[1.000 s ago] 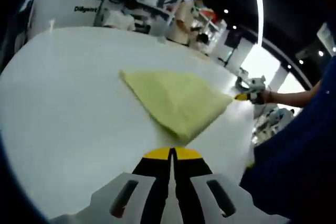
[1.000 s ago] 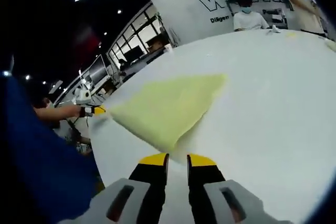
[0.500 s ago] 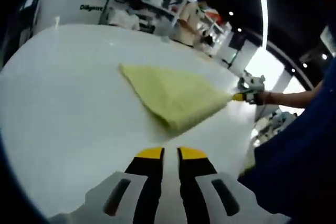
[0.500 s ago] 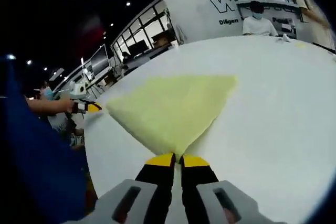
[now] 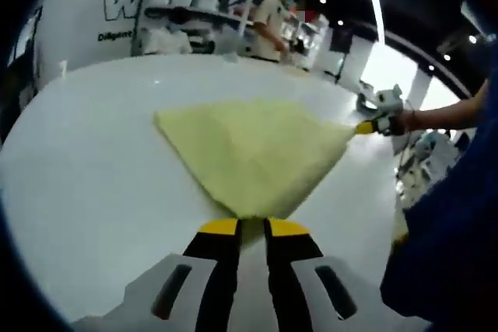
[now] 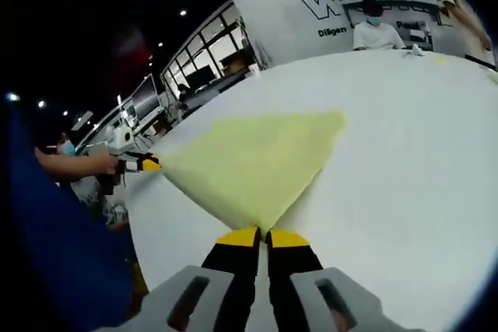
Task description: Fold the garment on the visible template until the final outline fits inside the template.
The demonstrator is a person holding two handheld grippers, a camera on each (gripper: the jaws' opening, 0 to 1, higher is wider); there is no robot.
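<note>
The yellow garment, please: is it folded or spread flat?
Folded: the yellow garment lies on the white table as a doubled wedge.

Bright overhead light, soft fisheye blur

Both grippers (image 5: 250, 227) (image 6: 261, 236) have grey bodies, black jaws with yellow tips; person wears dark blue (image 6: 54, 246).

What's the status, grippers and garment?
Right claw shut on corner of pale yellow folded cloth garment. Left claw open at its near corner. White table: nothing blocking.
</note>
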